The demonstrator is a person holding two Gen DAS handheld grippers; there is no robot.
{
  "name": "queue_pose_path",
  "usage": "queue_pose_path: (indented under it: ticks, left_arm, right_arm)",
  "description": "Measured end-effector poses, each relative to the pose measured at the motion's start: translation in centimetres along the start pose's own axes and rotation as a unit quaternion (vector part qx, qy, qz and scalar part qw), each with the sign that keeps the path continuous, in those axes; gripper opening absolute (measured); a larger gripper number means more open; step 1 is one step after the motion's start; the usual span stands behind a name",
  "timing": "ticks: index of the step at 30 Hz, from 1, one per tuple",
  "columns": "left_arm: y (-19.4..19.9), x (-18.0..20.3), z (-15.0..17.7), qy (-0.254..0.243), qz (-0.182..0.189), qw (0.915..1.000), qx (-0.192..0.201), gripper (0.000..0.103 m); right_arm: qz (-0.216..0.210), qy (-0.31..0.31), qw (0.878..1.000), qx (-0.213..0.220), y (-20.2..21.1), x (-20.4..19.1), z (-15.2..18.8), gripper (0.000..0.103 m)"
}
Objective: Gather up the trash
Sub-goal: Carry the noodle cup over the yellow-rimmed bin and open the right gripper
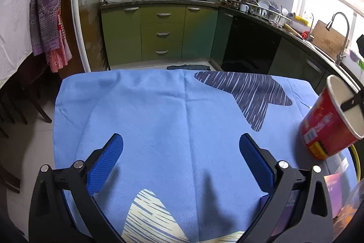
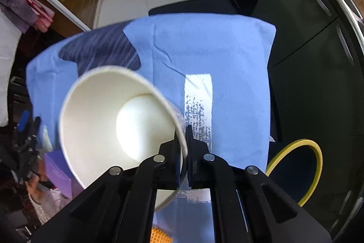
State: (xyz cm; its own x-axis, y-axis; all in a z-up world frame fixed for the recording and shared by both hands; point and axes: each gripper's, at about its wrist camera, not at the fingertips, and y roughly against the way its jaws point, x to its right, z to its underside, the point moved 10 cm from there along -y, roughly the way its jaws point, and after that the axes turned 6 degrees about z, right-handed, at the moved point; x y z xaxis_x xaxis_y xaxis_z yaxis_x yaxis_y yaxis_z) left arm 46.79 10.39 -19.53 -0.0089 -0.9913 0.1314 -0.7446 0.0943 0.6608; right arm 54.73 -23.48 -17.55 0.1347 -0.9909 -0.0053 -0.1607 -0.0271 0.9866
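A: Pinching the paper cup (image 2: 109, 126) by its rim, right gripper (image 2: 186, 152) clamped on it, tilted over the blue cloth (image 2: 227, 49).
B: Left gripper (image 1: 180, 147)?
A: Jaws apart, holding nothing, yellow-rimmed bin (image 2: 317, 156) nearby.

Right claw (image 2: 183, 147) clamped on paper cup (image 2: 109, 120) rim, cup tilted over blue cloth (image 2: 238, 56) on tabletop; yellow-rimmed bin (image 2: 316, 165) beside.

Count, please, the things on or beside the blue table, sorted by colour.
Red and white: 1, paper cup, gripped at the rim by the right gripper
Purple: 1, box
Yellow-rimmed: 1, bin
Orange: 1, partly hidden item
Total: 4
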Motion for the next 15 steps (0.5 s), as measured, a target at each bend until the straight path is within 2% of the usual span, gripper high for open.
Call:
queue_pose_path:
  ticks: [3, 6, 9, 13, 15]
  left_arm:
    - [0.2, 0.1, 0.0, 0.0, 0.005, 1.0, 0.005, 0.097]
    - [0.3, 0.2, 0.0, -0.001, 0.006, 1.0, 0.007, 0.097]
    - [0.3, 0.2, -0.1, -0.001, 0.007, 0.9999, 0.009, 0.097]
    - [0.2, 0.3, 0.0, 0.004, 0.014, 0.9999, 0.007, 0.097]
    - [0.0, 0.4, 0.2, 0.005, 0.016, 0.9999, 0.005, 0.097]
  right_arm:
    - [-0.023, -0.019, 0.999, 0.02, 2.7, 1.6, 0.3, 0.005]
    - [-0.023, -0.05, 0.997, 0.047, 6.4, 5.8, 1.5, 0.005]
    - [-0.009, -0.102, 0.993, 0.058, 8.9, 12.9, 4.6, 0.005]
    - [0.012, -0.165, 0.985, 0.045, 8.2, 21.3, 9.5, 0.005]
    - [0.017, -0.197, 0.98, 0.028, 6.1, 25.2, 12.1, 0.005]
